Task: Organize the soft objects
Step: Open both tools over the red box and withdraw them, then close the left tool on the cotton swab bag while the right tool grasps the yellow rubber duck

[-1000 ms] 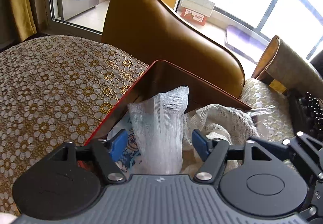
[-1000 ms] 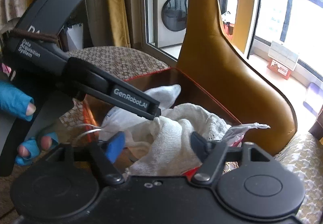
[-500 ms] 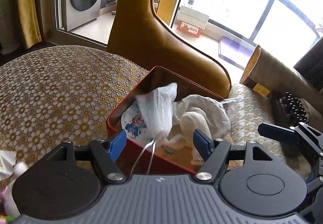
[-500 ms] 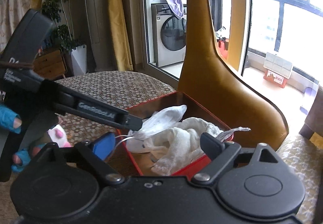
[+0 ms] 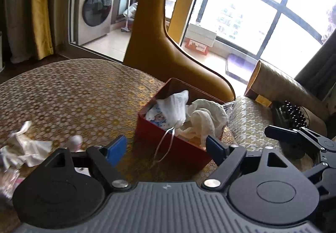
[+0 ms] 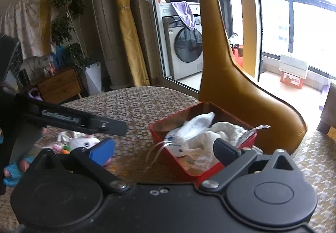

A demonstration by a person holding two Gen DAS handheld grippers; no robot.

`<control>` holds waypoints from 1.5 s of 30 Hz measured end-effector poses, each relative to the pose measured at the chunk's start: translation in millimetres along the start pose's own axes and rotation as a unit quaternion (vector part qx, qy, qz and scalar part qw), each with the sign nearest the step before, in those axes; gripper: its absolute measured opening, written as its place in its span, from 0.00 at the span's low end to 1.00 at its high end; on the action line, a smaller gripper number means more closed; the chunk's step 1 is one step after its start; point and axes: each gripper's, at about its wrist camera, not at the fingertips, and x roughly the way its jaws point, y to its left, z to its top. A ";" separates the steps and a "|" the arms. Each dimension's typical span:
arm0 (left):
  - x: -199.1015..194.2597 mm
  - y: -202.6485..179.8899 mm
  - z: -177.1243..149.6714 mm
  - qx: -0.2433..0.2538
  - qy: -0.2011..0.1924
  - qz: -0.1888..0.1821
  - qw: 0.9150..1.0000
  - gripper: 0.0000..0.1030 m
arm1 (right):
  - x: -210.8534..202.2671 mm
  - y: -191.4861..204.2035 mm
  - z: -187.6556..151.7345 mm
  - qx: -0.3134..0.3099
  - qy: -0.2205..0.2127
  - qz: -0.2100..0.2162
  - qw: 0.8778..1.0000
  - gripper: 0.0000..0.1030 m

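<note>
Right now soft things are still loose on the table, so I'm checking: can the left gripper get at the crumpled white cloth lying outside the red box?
Probably yes. The left gripper is open and empty, and the white cloth lies uncovered on the tablecloth, apart from the red box, with nothing between.

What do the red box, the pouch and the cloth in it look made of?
Red box: probably painted metal, going by its thin rigid walls and smooth sheen. Pouch: sheer white mesh or gauze, translucent, with a thin drawstring. Cloth: soft off-white woven fabric, matte and crumpled, possibly cotton.
</note>
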 end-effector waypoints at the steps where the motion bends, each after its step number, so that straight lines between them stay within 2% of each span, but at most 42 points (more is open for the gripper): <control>1: -4.8 2.5 -2.1 -0.001 -0.002 0.002 1.000 0.82 | -2.0 3.4 -0.4 0.002 -0.003 0.002 1.000 0.98; 16: -90.6 60.7 -48.9 -0.025 -0.042 0.028 0.998 0.85 | -9.5 67.5 -8.1 -0.004 -0.002 0.052 0.999 0.98; 19: -104.3 75.0 -59.3 -0.028 -0.045 0.038 0.998 0.99 | -7.3 79.4 -11.5 -0.005 0.002 0.065 0.998 0.98; 24: -120.7 100.2 -77.5 -0.037 -0.055 0.054 0.996 1.00 | -2.2 97.0 -18.2 -0.005 0.011 0.082 0.997 0.98; 35: -125.2 166.6 -112.5 -0.088 -0.040 0.076 0.992 1.00 | 23.3 142.5 -42.3 -0.006 0.059 0.105 0.993 0.98; 38: -120.5 178.8 -119.1 -0.080 -0.032 0.101 0.991 1.00 | 34.1 157.8 -51.4 -0.017 0.073 0.109 0.991 0.98; 45: -103.5 205.0 -133.4 -0.070 -0.024 0.126 0.989 1.00 | 59.9 188.9 -70.9 -0.056 0.104 0.123 0.985 0.94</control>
